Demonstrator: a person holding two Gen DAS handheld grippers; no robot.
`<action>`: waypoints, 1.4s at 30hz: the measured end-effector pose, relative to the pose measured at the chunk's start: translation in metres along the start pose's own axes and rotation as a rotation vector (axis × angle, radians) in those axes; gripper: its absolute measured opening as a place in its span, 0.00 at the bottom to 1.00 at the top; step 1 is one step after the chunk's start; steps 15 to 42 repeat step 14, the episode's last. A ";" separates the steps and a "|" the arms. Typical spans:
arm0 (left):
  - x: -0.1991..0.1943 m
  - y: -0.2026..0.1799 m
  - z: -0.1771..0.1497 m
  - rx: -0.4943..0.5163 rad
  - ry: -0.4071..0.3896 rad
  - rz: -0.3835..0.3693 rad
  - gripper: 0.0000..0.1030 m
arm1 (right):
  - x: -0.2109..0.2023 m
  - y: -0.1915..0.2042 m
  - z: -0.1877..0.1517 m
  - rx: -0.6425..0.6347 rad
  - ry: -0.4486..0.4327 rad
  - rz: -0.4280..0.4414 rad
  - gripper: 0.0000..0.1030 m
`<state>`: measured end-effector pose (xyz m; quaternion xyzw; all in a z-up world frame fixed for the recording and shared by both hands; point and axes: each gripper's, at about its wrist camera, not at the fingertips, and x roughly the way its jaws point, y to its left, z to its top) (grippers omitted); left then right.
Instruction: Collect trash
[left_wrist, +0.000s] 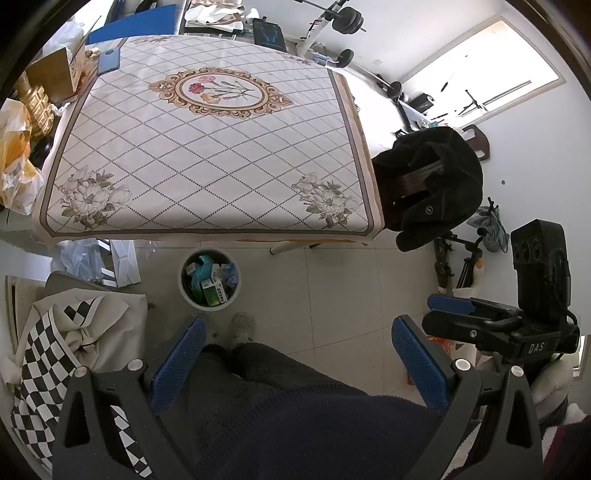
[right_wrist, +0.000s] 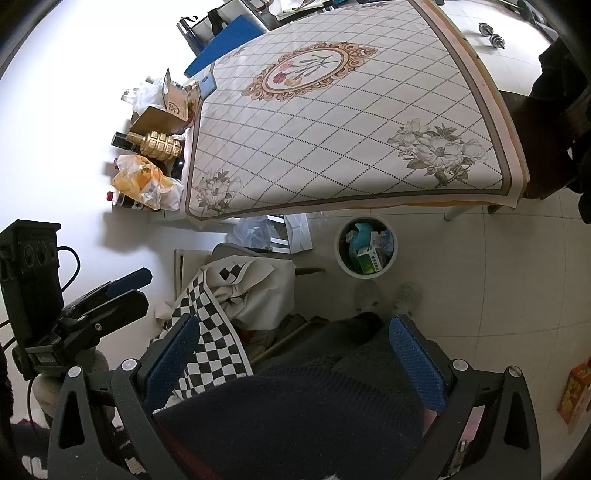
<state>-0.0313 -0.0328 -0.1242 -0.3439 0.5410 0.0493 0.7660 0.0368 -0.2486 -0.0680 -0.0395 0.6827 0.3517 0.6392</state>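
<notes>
A white round trash bin (left_wrist: 209, 277) stands on the tiled floor by the table's near edge; it also shows in the right wrist view (right_wrist: 366, 245). It holds a green-and-white box (left_wrist: 214, 291), teal and blue wrappers and other scraps. My left gripper (left_wrist: 295, 363) is open and empty, held over my lap. My right gripper (right_wrist: 295, 360) is open and empty, also over my lap. In the left wrist view the right gripper (left_wrist: 448, 308) appears at the right with its blue pads close together. The table (left_wrist: 207, 147) has a patterned cloth with nothing on its middle.
A chair with a black coat (left_wrist: 432, 184) stands at the table's right. A checkered cloth (left_wrist: 55, 350) lies on a seat at the left. Boxes, a gold bottle (right_wrist: 157, 142) and yellow bags (right_wrist: 144, 181) sit by the wall. An orange box (right_wrist: 574, 391) lies on the floor.
</notes>
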 end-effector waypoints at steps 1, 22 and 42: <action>0.000 -0.001 0.000 -0.003 0.000 0.001 1.00 | 0.001 0.002 0.001 0.001 -0.001 -0.002 1.00; 0.004 -0.007 -0.002 -0.036 -0.007 -0.002 1.00 | 0.003 0.005 -0.003 0.012 -0.007 0.001 1.00; 0.004 -0.007 -0.002 -0.036 -0.007 -0.002 1.00 | 0.003 0.005 -0.003 0.012 -0.007 0.001 1.00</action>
